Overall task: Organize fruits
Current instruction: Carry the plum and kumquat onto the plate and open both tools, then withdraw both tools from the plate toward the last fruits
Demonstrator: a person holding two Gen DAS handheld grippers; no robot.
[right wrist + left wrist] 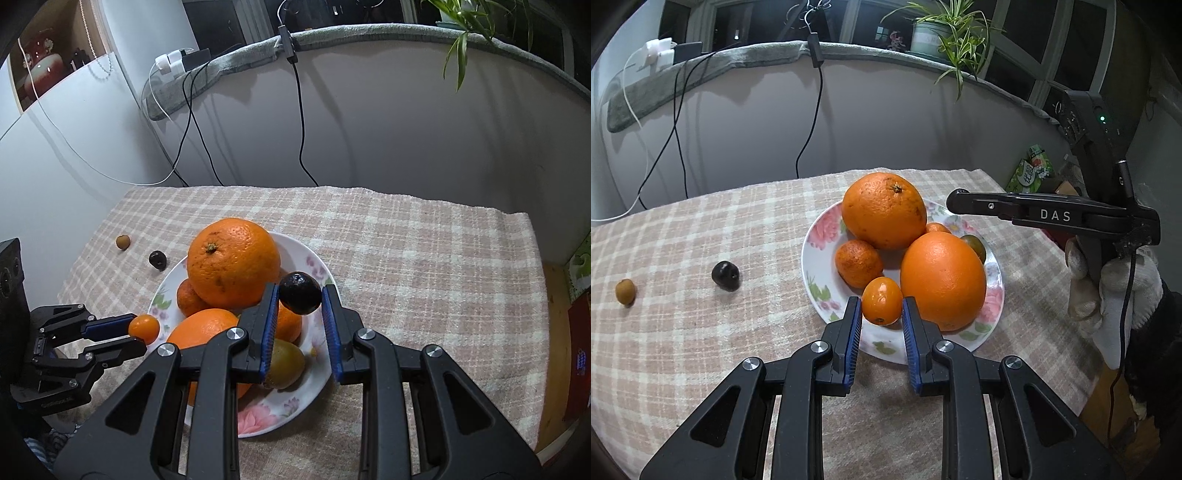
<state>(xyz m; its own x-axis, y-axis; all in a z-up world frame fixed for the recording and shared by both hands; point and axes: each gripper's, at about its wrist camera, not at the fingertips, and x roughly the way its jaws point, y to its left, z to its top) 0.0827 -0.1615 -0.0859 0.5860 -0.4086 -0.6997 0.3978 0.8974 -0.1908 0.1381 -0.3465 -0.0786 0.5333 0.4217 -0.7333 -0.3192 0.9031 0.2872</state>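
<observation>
A flowered plate (820,273) (314,391) holds two big oranges (884,210) (942,280), a mandarin (857,263) and a greenish fruit (286,363). My left gripper (881,308) is shut on a small orange kumquat (882,300) (144,328) at the plate's near edge. My right gripper (300,295) is shut on a dark round fruit (299,292) held above the plate. A dark cherry-like fruit (726,275) (157,259) and a small brown fruit (625,291) (123,242) lie on the cloth to the left.
The table is covered by a checked cloth (424,266). A white wall with hanging cables (812,122) stands behind. A green packet (1032,170) sits past the table's right edge.
</observation>
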